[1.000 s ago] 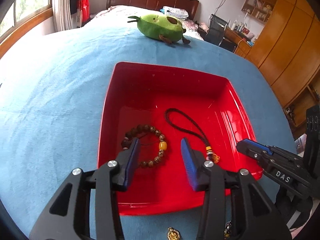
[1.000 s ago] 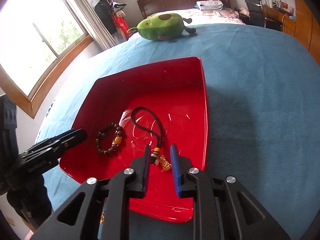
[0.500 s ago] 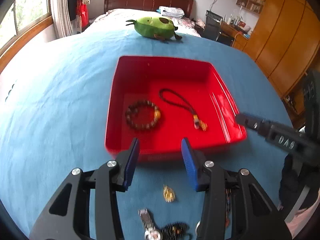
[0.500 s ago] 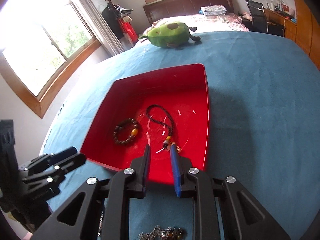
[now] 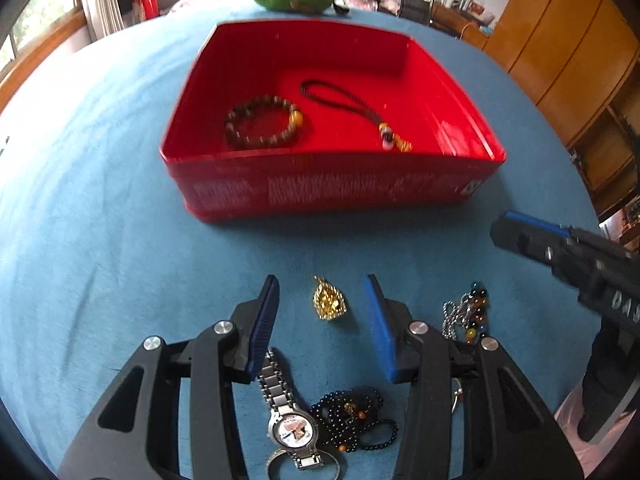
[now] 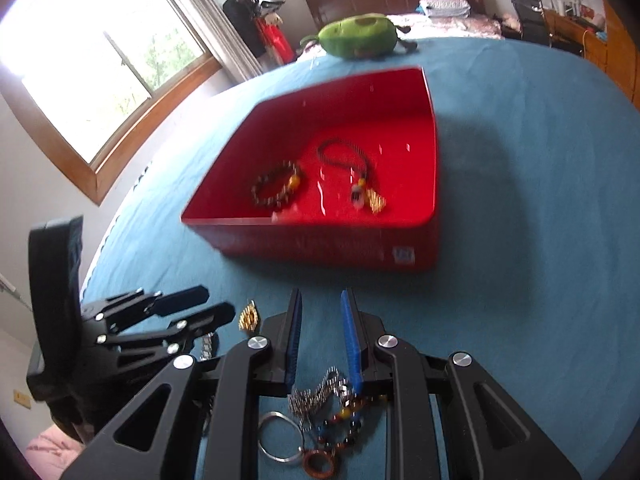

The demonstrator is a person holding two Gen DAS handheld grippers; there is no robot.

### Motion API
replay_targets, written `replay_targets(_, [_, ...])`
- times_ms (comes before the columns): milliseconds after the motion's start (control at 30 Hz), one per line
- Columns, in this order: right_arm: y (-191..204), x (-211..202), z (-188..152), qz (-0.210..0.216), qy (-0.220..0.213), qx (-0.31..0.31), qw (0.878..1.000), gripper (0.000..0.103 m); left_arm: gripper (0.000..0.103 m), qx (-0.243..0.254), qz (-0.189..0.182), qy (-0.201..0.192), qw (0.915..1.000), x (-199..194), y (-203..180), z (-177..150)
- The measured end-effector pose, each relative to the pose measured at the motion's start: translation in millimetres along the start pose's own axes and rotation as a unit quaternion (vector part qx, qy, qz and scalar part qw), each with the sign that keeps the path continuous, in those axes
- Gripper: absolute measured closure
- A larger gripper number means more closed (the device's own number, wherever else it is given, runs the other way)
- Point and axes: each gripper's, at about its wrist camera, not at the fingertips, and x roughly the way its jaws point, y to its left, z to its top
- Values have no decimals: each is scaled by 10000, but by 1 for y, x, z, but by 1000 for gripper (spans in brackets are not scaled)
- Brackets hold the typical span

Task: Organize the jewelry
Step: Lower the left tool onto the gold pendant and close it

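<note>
gold pendant [image 5: 329, 303] on the blue cloth [image 5: 100, 240], short of red tray [image 5: 332, 192], which holds bead bracelet [image 5: 262, 127] + cord charm [image 5: 356, 114] | left gripper [image 5: 323, 300]: we straddle it, fingers apart, empty, for the pick | right gripper [image 6: 320, 320]: narrow gap, empty, over chain pile [image 6: 324, 396]

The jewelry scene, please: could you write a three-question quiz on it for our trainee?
1. True or false: the bead bracelet lies in the red tray.
2. What lies between the left tongs' fingers? A gold pendant; B watch; C nothing.
3. Fill in: the right tongs hover over a ____ chain.

Key: 1 true; 2 A, untouched, on the cloth; 3 silver.
</note>
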Motion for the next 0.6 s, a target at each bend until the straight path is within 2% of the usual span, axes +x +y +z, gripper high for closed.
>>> replay_targets(267, [-14,5,-10,-55,11,182,9998,82,60,-166,-19,244,9996,17,2,0])
replay_targets(600, [-7,11,-13,-59,109,71,9999,82,62,-224,-127,438,9987,30,-1,-1])
